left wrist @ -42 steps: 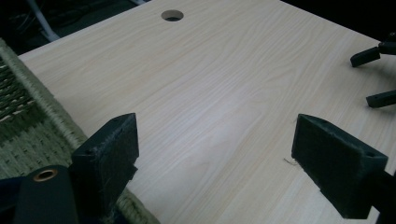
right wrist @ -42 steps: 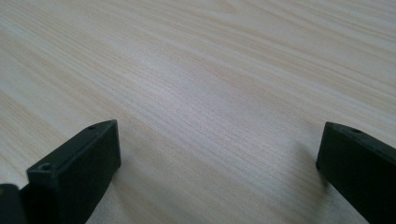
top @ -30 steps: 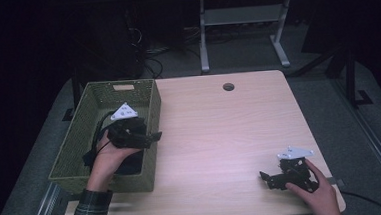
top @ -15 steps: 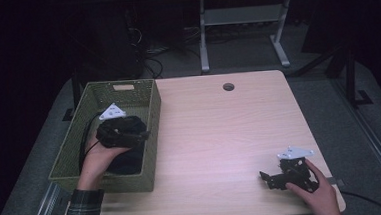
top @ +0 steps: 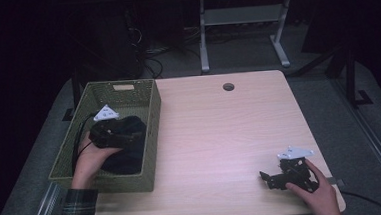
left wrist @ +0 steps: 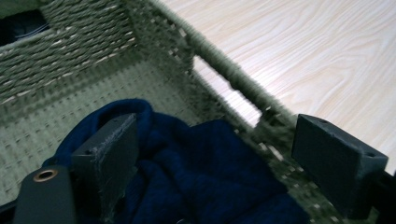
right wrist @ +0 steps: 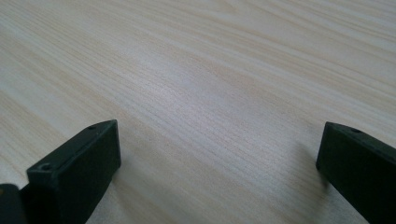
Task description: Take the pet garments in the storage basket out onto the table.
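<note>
Left gripper (top: 111, 134) hangs inside the woven basket (top: 127, 86), jaws wide over the dark blue cloth (left wrist: 205, 182); right gripper (top: 283, 176) rests wide open on the table (top: 220, 135)

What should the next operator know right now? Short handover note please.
Left gripper: open, down in the basket, jaws either side of the blue cloth, not closed on it.
Right gripper: open, holding nothing, resting on the table near its front right corner.
Done: cloth is in the basket.
Left: likely either grip the cloth or withdraw the left gripper; can't tell which.
</note>
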Action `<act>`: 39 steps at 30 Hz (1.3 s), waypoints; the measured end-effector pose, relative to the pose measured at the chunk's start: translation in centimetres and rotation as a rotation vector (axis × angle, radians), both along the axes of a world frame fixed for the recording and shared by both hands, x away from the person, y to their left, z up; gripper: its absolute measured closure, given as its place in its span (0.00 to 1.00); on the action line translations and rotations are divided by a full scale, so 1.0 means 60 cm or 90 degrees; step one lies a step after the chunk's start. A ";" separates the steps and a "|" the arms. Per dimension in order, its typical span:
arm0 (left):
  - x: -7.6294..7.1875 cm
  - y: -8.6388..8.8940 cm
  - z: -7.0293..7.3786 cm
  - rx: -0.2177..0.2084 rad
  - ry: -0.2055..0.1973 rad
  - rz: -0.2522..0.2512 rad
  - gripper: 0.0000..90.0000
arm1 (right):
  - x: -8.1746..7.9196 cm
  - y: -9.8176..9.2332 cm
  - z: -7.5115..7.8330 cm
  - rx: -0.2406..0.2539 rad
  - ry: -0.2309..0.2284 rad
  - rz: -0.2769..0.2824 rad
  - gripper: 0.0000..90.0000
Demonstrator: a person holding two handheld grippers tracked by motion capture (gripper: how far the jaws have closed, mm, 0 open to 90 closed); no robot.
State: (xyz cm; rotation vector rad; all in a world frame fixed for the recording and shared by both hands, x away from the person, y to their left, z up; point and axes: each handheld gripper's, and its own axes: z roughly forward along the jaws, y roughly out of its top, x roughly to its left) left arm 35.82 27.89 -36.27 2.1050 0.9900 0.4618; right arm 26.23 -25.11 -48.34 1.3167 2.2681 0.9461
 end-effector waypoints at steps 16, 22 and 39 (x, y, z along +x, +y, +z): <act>0.021 0.036 -0.039 0.067 0.054 0.035 0.16 | 0.000 0.000 0.000 0.000 0.000 0.000 0.00; 0.028 0.037 -0.056 0.065 0.091 0.039 0.16 | 0.000 0.000 0.000 0.000 0.000 0.000 0.00; 0.042 0.028 -0.107 0.110 0.193 0.034 0.16 | 0.000 0.000 0.000 0.000 0.000 0.000 0.00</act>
